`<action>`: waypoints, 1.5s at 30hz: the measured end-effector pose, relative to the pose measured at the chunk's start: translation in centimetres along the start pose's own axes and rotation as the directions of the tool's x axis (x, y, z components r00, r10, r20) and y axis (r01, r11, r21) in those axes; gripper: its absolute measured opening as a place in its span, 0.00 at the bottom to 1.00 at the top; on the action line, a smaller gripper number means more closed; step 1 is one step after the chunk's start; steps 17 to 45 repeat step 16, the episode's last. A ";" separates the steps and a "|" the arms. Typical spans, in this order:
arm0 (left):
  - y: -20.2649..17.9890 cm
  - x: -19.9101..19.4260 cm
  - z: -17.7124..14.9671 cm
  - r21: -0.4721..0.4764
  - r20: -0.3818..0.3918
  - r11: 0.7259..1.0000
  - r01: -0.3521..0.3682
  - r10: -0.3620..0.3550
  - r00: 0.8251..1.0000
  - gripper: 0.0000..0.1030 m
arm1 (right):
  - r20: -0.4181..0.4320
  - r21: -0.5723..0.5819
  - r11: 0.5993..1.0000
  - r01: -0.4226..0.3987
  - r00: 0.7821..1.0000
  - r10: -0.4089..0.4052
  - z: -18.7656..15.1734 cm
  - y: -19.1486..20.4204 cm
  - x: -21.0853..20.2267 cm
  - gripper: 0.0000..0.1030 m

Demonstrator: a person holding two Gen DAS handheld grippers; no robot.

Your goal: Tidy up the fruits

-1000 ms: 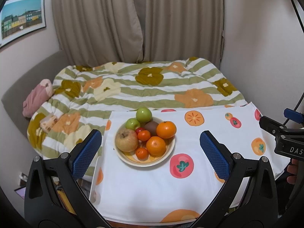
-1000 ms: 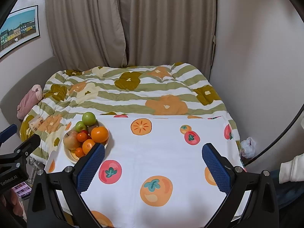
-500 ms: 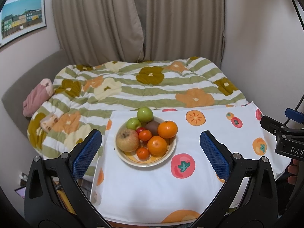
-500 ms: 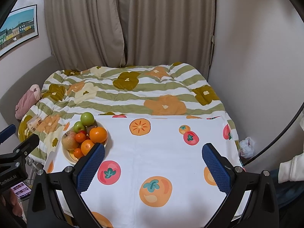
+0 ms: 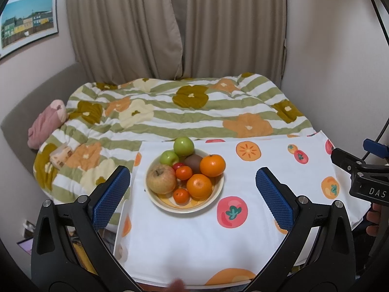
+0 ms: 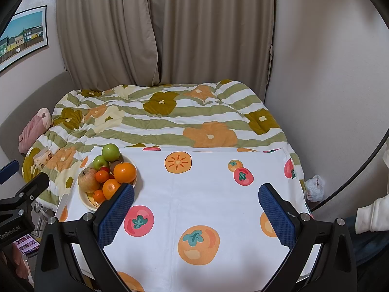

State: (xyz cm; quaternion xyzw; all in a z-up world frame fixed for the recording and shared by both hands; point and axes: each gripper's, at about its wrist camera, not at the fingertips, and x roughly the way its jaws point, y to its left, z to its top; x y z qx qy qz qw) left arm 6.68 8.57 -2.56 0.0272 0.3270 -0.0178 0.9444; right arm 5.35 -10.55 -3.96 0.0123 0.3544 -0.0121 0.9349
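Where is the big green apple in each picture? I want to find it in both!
Left wrist view: the big green apple sits at the far rim of the fruit bowl, just left of the picture's middle.
Right wrist view: the same apple is far over on the left, at the back of the bowl.
Shared landmark: the orange slice print on the white cloth, to the apple's right in both.

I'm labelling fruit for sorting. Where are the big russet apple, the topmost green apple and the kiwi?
big russet apple (image 5: 161, 179): left wrist view, middle of its skin.
topmost green apple (image 5: 183, 146): left wrist view, front face.
kiwi (image 5: 192, 162): left wrist view, exposed brown side.
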 end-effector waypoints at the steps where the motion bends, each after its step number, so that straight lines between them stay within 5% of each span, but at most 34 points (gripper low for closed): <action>1: -0.1 0.0 0.0 -0.001 0.002 1.000 -0.002 0.002 1.000 1.00 | 0.000 0.000 1.000 0.000 1.000 0.000 0.0 0.0 0.0 0.99; 45: -0.3 -0.1 -0.1 -0.016 0.021 1.000 -0.015 0.016 1.000 1.00 | 0.000 0.001 1.000 0.003 1.000 -0.003 0.1 -0.1 0.0 0.99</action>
